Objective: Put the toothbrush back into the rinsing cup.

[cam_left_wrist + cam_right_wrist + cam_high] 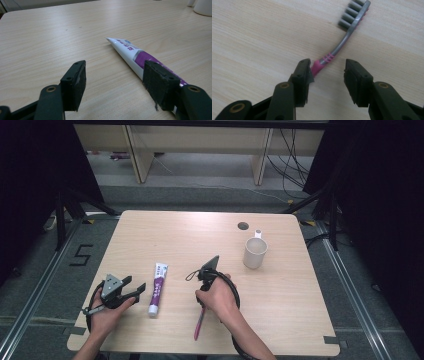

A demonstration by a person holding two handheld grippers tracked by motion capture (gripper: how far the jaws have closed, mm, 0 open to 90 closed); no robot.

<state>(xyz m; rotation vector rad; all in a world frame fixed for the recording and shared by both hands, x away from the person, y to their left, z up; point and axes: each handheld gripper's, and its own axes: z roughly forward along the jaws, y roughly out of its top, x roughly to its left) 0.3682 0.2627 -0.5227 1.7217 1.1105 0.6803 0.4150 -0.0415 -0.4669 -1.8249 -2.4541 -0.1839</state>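
A toothbrush [341, 45] with a grey neck, dark bristles and a pink grip lies flat on the wooden table [190, 240]. My right gripper [328, 63] points down over it with its jaws apart. The pink grip runs in beside the left pad, and the other pad stands clear of it. From above, the right gripper [209, 270] sits under the person's hand, and the pink handle [199, 324] sticks out toward the front edge. A white and purple toothpaste tube [157, 289] lies just right of my open left gripper [136, 286]. The tube [127, 50] passes behind the left gripper's [116, 67] right jaw.
A white cup [255, 252] stands at the back right of the table, with its handle toward the far edge, and a round hole [243, 226] lies behind it. The cup's base [203, 7] appears in the top corner of the left gripper view. Cables trail from both grippers.
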